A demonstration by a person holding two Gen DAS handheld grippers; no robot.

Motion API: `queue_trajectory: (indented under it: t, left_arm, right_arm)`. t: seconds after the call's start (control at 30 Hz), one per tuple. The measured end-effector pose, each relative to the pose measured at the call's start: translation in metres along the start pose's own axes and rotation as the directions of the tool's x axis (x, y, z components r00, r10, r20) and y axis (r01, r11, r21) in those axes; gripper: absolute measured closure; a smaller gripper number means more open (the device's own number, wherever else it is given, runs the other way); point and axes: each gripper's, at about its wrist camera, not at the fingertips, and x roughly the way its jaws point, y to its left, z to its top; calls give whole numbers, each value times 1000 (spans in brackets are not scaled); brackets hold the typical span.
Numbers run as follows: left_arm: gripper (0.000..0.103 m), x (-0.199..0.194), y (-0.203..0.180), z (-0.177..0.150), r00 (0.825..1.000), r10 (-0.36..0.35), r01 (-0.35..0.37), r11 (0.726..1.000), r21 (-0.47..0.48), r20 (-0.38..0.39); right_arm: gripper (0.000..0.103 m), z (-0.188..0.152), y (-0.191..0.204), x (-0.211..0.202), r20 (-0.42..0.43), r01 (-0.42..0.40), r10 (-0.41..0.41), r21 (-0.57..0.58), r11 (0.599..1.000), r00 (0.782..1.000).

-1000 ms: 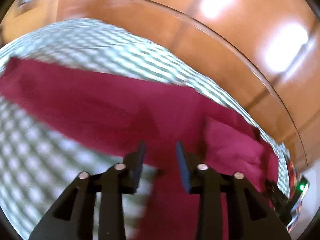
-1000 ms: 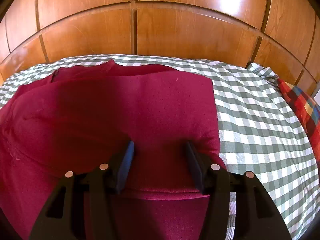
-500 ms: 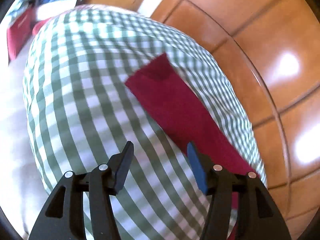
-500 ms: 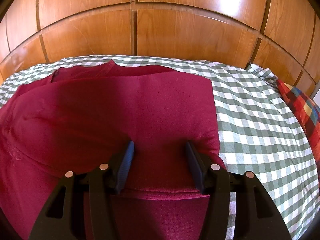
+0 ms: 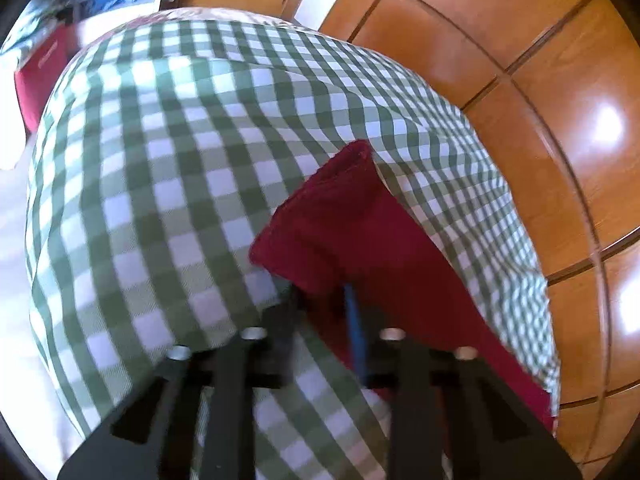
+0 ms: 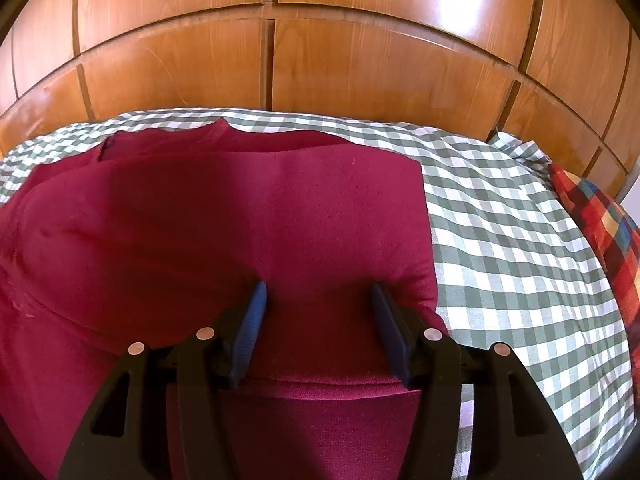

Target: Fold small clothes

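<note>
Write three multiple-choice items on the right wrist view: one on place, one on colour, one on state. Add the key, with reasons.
1. Where does the plaid cushion lie?
A. On top of the maroon garment
B. To the right of the garment, at the bed's edge
C. To the left of the garment

2. What colours is the checked bedcover?
A. Blue and yellow
B. Black and red
C. Green and white

3. How does the right claw stand?
A. Open, astride the garment's folded edge
B. Shut on the cushion
C. Shut on nothing

Key: B, as the cushion shows past the bedcover on the right; C, as the squares are green and white; A, as the jaws stand apart with maroon cloth between them.
</note>
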Motion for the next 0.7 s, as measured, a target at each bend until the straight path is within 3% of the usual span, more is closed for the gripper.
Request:
queue_trajectory:
  t: [0.07, 0.13, 0.23, 0.37, 0.47, 0.6, 0.7]
  left_arm:
    - [96, -4, -10, 1, 1000, -5, 5, 1000, 4, 10]
    - [96, -27, -28, -2, 995, -91, 88, 995, 55, 49]
    - [96, -59, -68, -15, 975, -210, 195, 966, 173, 77]
    - [96, -103, -132, -54, 931, -357, 311, 884, 350, 74]
    - [96, -122, -179, -98, 887, -462, 422, 798, 431, -12]
    - [96, -124, -232, -168, 851, -507, 497, 694, 520, -136]
    - [96, -114, -265, -220, 837, -494, 531, 632, 565, -235]
  right_arm:
    - [49, 0, 1, 0, 0, 4, -4, -3, 1000, 1000]
    - [49, 0, 1, 0, 0, 6, -6, -4, 1000, 1000]
    - [49, 0, 1, 0, 1, 9, -9, -6, 1000, 1000]
    - [49, 0, 1, 0, 2, 9, -9, -6, 1000, 1000]
    - [49, 0, 1, 0, 2, 5, -5, -3, 1000, 1000]
    - [49, 0, 0, 0, 2, -1, 1, 2, 1000, 1000]
    - [49, 0, 0, 0, 2, -3, 3, 4, 1000, 1000]
